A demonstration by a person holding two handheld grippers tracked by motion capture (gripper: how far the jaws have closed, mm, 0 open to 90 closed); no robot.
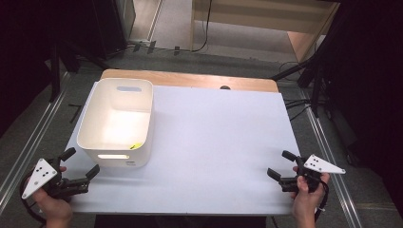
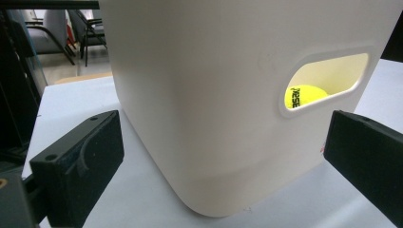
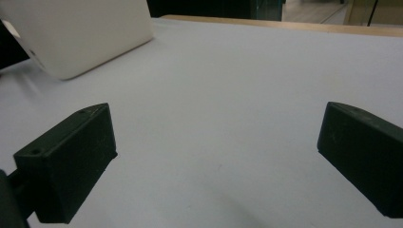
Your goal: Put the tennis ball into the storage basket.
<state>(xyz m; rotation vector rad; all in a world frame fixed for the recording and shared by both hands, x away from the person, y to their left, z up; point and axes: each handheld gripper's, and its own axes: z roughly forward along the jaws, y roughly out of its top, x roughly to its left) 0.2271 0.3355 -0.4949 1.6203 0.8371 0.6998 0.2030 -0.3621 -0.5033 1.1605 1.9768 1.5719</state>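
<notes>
A white plastic bin (image 1: 116,121) with handle slots stands on the left part of the white table top (image 1: 218,142). Through the near slot, a yellow tennis ball (image 2: 304,95) lies inside the bin; from above a yellow sliver of the ball (image 1: 135,146) peeks over the near wall. My left gripper (image 1: 81,162) is held just off the bin's near-left corner, open and holding nothing, and the bin (image 2: 199,95) stands close ahead of its jaws (image 2: 223,156). My right gripper (image 1: 279,164) rests open at the table's near-right edge over bare white surface (image 3: 216,152), with the bin (image 3: 81,33) far off to its left.
A wooden strip (image 1: 190,78) runs along the table's far edge. Metal rails (image 1: 28,142) flank the table on both sides, and cables (image 1: 297,107) lie on the floor at the far right. Chairs (image 2: 62,28) stand beyond the bin.
</notes>
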